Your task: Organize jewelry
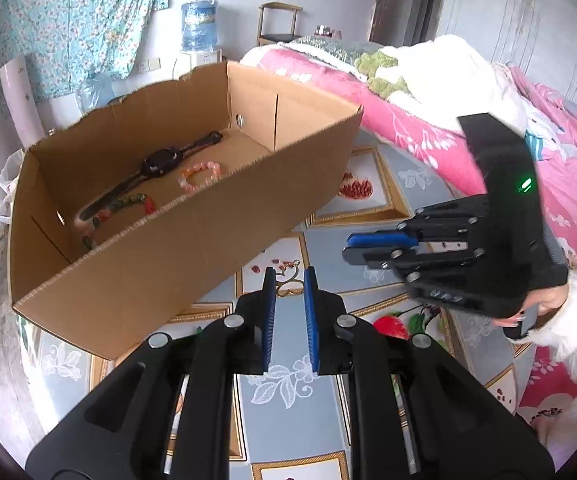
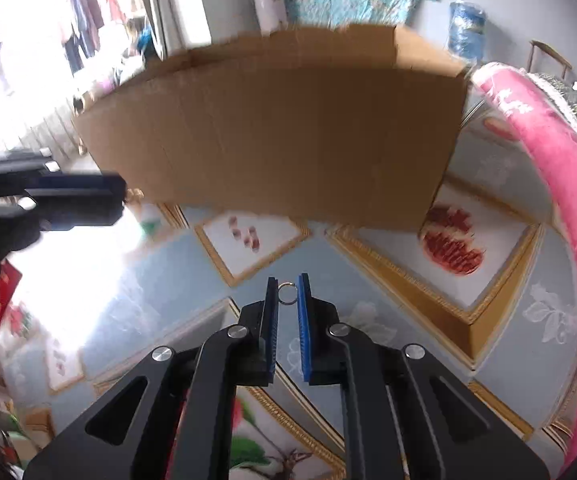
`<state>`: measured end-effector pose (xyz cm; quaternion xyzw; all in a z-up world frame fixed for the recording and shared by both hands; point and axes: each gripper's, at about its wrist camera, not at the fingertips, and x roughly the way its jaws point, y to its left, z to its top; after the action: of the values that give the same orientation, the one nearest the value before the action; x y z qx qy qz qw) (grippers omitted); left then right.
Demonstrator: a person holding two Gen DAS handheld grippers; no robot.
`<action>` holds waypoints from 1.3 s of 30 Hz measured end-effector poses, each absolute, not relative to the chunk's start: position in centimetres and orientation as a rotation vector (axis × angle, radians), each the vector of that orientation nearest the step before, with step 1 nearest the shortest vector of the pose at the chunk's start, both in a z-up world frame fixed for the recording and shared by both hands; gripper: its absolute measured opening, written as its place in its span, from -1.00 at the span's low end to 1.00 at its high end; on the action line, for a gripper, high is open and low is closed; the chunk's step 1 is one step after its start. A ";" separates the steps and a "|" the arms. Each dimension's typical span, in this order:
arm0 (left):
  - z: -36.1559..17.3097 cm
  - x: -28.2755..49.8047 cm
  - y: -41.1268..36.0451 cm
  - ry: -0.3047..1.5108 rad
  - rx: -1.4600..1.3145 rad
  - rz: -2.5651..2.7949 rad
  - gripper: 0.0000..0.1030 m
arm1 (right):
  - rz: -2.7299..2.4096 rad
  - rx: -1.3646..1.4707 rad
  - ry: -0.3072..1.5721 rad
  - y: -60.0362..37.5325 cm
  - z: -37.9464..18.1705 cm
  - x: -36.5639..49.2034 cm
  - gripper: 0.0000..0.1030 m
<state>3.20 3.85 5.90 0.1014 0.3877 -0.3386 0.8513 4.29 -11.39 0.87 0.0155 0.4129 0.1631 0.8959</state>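
Observation:
A cardboard box point(image 1: 192, 240) stands on the patterned tabletop; its blurred near wall fills the right wrist view point(image 2: 280, 132). Inside lie a black watch point(image 1: 160, 164), a pink bead bracelet point(image 1: 200, 174) and a green and red bead bracelet point(image 1: 120, 208). My right gripper point(image 2: 287, 294) is shut on a small silver ring point(image 2: 287, 294), held above the table in front of the box; it shows at the right of the left wrist view point(image 1: 352, 248). My left gripper point(image 1: 289, 280) has its jaws slightly apart over a gold brooch point(image 1: 288, 278) on the table; whether the pads touch it is unclear.
A bed with a pink floral cover point(image 1: 428, 140) runs along the right of the table. A chair point(image 1: 278, 24) and a water bottle point(image 1: 198, 26) stand by the far wall. The patterned tablecloth point(image 1: 288, 392) lies between the grippers and the box.

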 end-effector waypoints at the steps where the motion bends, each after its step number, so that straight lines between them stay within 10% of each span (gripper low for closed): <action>1: 6.4 3.2 4.0 0.801 0.210 -0.712 -0.75 | 0.337 0.050 0.817 -11.7 2.2 4.0 -0.82; 9: 11.7 11.1 3.5 0.798 0.141 -0.687 -0.75 | 0.383 -0.019 0.681 -11.5 11.0 8.7 -0.82; 20: 3.4 25.0 0.7 1.334 -0.117 -0.617 -0.70 | 0.234 -0.225 1.047 -10.0 5.7 20.0 -0.79; 30: 9.7 15.7 3.4 1.034 0.084 -0.850 -0.01 | 0.211 -0.388 1.018 -9.1 4.9 18.5 -0.79; 39: 8.5 11.4 2.1 1.010 0.304 -0.971 -0.21 | 0.251 -0.468 1.145 -8.4 4.5 19.1 -0.79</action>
<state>11.44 2.14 8.48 0.1394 0.4627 -0.4451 0.7539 19.12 -8.37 4.54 -0.2186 0.5353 0.1173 0.8074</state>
